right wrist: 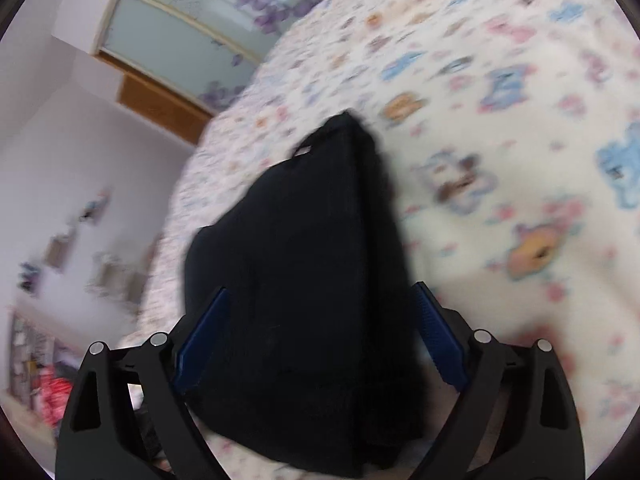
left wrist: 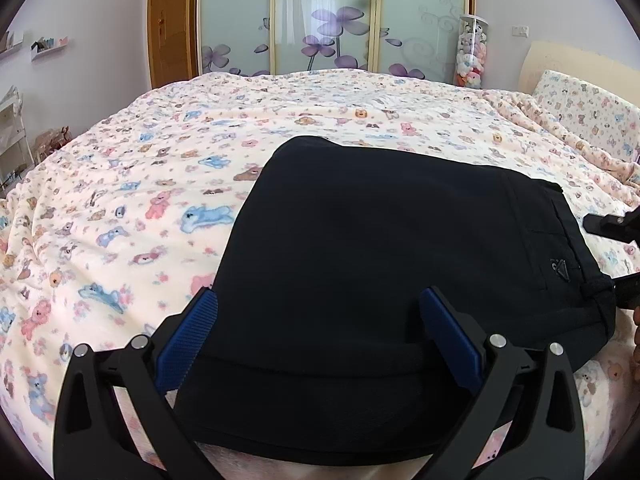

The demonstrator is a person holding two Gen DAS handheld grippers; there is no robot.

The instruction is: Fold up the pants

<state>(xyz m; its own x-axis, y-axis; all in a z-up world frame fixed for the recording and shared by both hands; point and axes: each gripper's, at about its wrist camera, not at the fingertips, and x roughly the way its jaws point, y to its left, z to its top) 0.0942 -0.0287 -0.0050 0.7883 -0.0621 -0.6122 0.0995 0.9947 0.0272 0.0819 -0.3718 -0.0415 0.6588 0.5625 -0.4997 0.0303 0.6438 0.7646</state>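
The black pants [left wrist: 392,248] lie folded into a compact stack on the bed. My left gripper [left wrist: 320,300] is open, its blue pads [left wrist: 188,344] spread on either side of the stack's near edge. The waistband with a small logo [left wrist: 560,268] is at the right. My right gripper shows at the right edge of the left wrist view [left wrist: 616,256], beside the waistband. In the blurred right wrist view, the right gripper [right wrist: 320,296] is open with the pants [right wrist: 304,280] between its blue pads [right wrist: 436,336]. I cannot tell whether the pads touch the cloth.
The bed is covered by a cream blanket with a teddy-bear print [left wrist: 160,184]. A pillow [left wrist: 588,108] lies at the far right. A glass-door wardrobe [left wrist: 328,16], a wooden door [left wrist: 168,28] and a tube of plush toys [left wrist: 472,52] stand behind the bed.
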